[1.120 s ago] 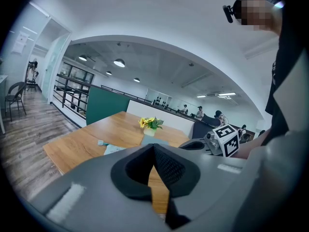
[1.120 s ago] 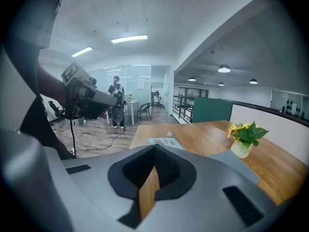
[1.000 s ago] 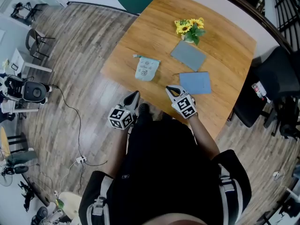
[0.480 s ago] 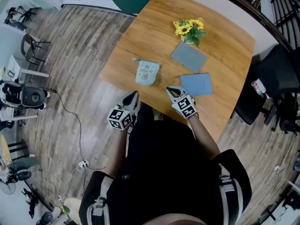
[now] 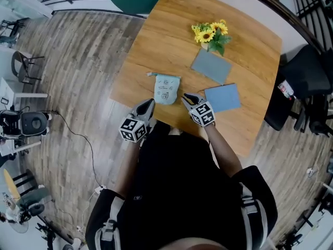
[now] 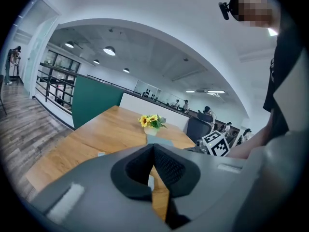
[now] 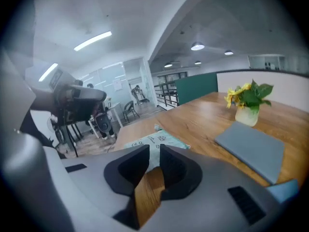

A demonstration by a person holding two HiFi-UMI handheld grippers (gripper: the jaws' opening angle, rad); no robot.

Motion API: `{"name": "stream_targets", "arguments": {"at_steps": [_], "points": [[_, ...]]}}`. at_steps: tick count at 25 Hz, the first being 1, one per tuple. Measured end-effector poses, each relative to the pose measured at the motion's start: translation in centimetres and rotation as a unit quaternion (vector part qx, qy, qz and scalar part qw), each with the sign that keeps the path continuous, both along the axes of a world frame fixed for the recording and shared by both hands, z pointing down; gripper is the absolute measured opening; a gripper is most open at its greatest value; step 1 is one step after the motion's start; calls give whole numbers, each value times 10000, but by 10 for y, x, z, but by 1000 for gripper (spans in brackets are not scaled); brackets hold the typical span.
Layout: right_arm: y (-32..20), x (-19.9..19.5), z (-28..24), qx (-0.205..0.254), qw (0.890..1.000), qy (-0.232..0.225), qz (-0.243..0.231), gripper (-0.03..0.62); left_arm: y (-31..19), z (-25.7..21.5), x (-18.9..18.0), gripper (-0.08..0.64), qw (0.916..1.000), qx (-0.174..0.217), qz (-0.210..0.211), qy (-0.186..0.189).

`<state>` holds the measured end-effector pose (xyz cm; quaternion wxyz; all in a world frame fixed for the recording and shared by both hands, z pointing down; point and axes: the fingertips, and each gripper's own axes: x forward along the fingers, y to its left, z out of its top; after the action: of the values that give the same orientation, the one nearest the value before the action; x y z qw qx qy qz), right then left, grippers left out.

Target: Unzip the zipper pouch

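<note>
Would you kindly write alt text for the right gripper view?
The right tool, jaws just opened slightly with nothing between them, points at a pale printed zipper pouch lying on a wooden table. Beyond sit a flat grey item and a vase of sunflowers.

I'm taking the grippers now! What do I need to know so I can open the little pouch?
Left gripper: shut, empty, at the near edge of the table.
Right gripper: jaws have just been opening and stand a little apart, with nothing between them.
Pouch: flat on the table, just beyond both grippers, untouched.
Done: nothing yet.
Left: probably hold the pouch with one gripper, pinch the zipper pull with the other, and slide it open.
</note>
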<state>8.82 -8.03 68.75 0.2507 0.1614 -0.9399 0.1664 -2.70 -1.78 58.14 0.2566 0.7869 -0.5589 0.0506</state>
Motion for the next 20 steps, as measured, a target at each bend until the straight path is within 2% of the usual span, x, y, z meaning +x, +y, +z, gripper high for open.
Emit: {"name": "stream_targets", "arguments": {"at_steps": [3, 8, 13, 20], "points": [[-21, -15, 21, -692, 9955, -249, 604, 72, -10, 4, -16, -5, 9999, -56, 87, 19], [-46, -33, 60, -1384, 9815, -255, 1296, 133, -17, 21, -45, -5, 9997, -219, 100, 53], [-71, -42, 73, -1566, 9715, -264, 1762, 145, -25, 36, -68, -5, 9988, -425, 185, 152], [-82, -45, 96, -2073, 9539, -181, 2162, 206, -44, 50, -71, -5, 9971, -519, 440, 327]]}}
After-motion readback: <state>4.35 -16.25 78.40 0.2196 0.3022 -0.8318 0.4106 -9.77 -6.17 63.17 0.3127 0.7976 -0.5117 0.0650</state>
